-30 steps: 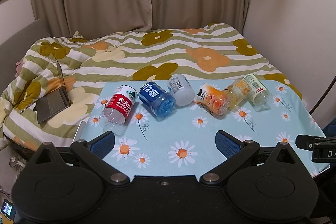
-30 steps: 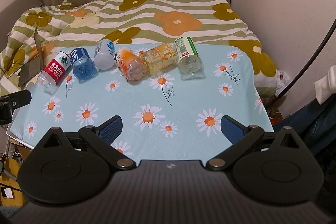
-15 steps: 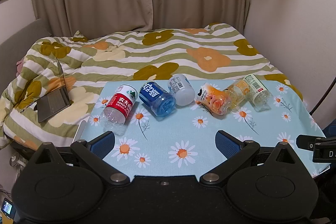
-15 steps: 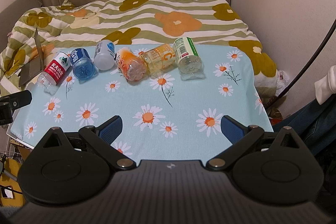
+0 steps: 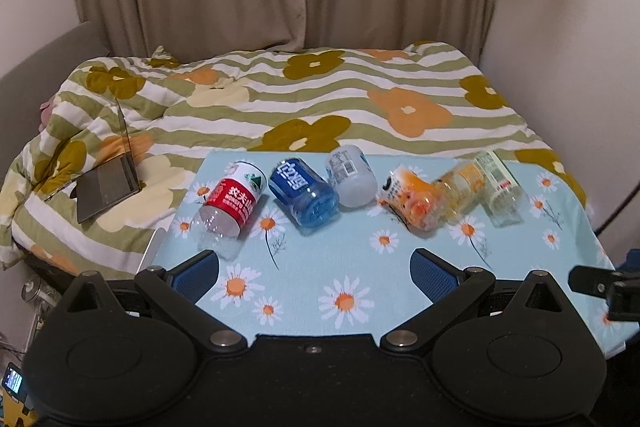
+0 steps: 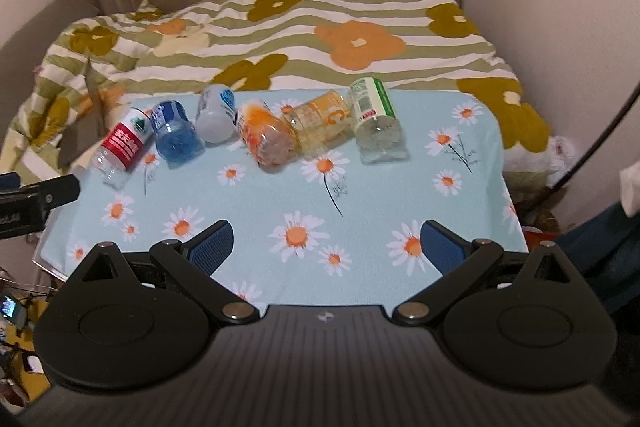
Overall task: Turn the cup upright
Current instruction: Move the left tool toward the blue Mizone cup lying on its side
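Several plastic bottles lie on their sides in a row at the far part of a daisy-print table (image 5: 320, 267). From the left: a red-label bottle (image 5: 230, 203) (image 6: 124, 143), a blue one (image 5: 304, 193) (image 6: 172, 135), a white one (image 5: 352, 177) (image 6: 216, 113), an orange-print one (image 5: 414, 201) (image 6: 264, 137), a yellow one (image 5: 462, 183) (image 6: 324, 119) and a green-label clear one (image 5: 498, 183) (image 6: 374, 121). My left gripper (image 5: 315, 273) is open and empty, near the table's front left. My right gripper (image 6: 326, 243) is open and empty, near the front middle.
A bed with a striped flower quilt (image 5: 320, 99) lies behind the table. An open laptop (image 5: 108, 183) sits on the quilt at the left. A wall (image 5: 560, 47) stands at the right. Curtains hang behind the bed.
My right gripper has moved forward and a little right over the table, so the bottles look nearer. My left gripper has barely moved.
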Tool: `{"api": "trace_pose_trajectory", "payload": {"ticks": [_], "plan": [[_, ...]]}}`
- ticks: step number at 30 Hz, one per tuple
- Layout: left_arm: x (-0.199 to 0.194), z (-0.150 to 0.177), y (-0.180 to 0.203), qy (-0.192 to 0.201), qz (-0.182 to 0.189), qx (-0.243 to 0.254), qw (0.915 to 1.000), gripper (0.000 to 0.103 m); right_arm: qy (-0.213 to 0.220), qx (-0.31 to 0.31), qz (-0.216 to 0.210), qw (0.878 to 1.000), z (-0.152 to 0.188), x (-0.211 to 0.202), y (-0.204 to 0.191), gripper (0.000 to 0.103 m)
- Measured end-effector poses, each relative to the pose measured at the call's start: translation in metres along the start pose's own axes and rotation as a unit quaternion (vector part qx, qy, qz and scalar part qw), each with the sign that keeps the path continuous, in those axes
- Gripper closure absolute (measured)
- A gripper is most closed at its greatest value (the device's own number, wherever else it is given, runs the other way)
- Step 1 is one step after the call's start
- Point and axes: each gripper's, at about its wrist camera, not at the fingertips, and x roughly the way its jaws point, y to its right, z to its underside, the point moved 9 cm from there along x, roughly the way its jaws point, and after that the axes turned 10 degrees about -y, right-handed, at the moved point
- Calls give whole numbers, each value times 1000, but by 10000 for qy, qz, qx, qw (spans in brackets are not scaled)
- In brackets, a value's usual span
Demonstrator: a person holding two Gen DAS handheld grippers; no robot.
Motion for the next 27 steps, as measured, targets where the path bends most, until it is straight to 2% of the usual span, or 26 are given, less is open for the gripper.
{"api": "trace_pose_trajectory", "payload": {"ticks": [9,13,21,27], "plan": [[42,-38,1,-236,-191,-731,9969,0,-106,-478,-200,9986,-29,30,23,0],[66,-57,2,-360,-164,-977,9944,0,-181,-524,-238,9982,-34,47,28,0],[129,-81,-7,-845,-86,-1280,9881,1,-403,-227,-74,9989,-47,77,42,0],[177,-91,-20,-1284,183,-1679,9772,6,-655,198,140,9976,-61,100,52,0]]}}
